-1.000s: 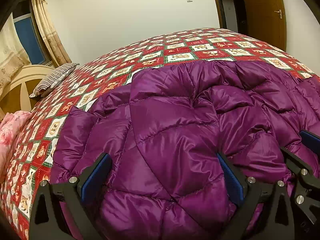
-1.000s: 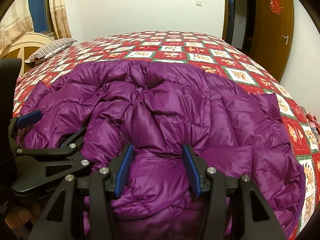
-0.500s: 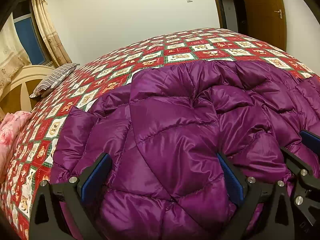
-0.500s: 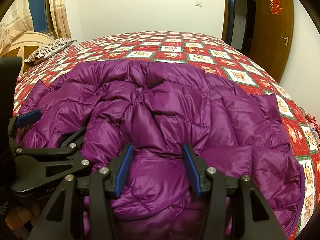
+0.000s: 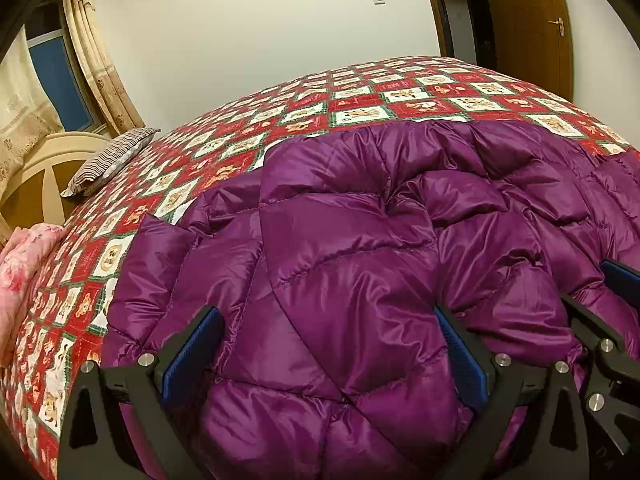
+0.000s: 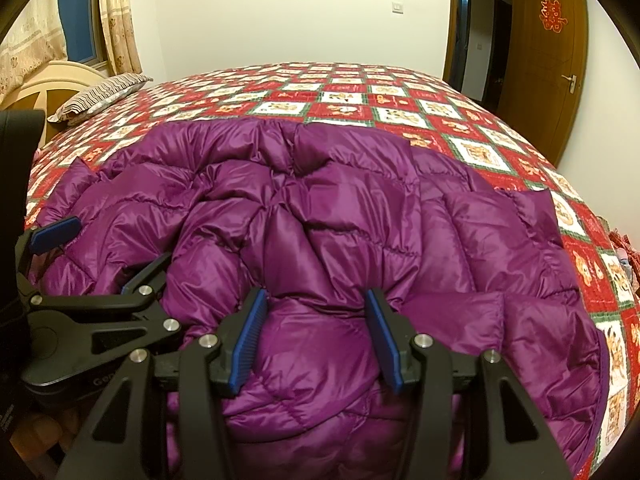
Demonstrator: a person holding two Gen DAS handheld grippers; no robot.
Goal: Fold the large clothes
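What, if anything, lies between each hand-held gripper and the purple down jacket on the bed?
Nothing visible. The left hand-held gripper and right hand-held gripper both sit open with the jacket bulging between their fingers.

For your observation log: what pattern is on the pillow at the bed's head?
Narrow dark-and-light stripes on the pillow, clearest in the left wrist view.

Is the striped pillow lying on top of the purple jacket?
No, the pillow lies by the headboard, apart from the jacket.

A bed [image 6: 400, 92] with a red patchwork quilt filled the room; beyond it stood a white wall [image 6: 280, 12], its striped pillow [image 6: 100, 94] lay below the curtained window [image 6: 76, 20], a wooden door [image 6: 548, 60] right of it
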